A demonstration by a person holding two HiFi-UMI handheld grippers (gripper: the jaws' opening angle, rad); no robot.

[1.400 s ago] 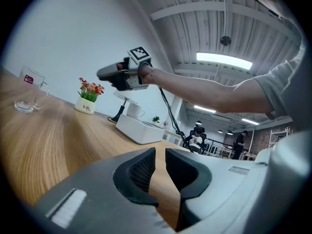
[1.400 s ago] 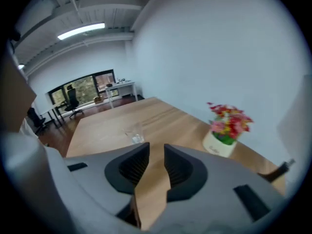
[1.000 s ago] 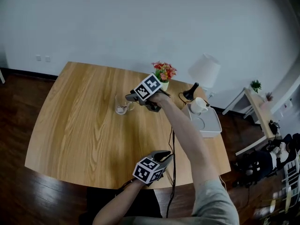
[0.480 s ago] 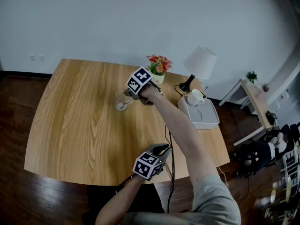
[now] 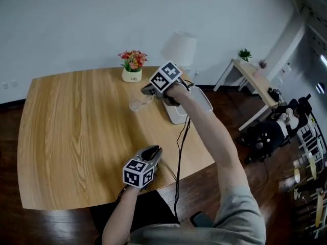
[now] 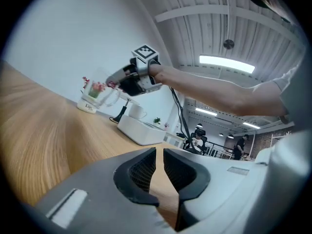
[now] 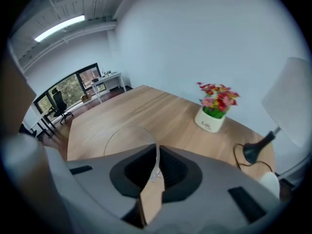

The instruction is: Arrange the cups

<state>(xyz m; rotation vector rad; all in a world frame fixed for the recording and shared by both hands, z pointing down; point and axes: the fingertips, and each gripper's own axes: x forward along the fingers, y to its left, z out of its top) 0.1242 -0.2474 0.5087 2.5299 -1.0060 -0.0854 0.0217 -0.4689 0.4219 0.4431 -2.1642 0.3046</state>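
One glass cup pinched at the rim in my right gripper.
Mouth up, axis near upright, clear body faint; left gripper closed, empty.

Right arm outstretched, right gripper tilted down, jaws pinching a glass cup; left gripper level, jaws together.

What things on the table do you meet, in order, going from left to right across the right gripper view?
Glass cup, its wall pinched in the right claw → flower pot → lamp
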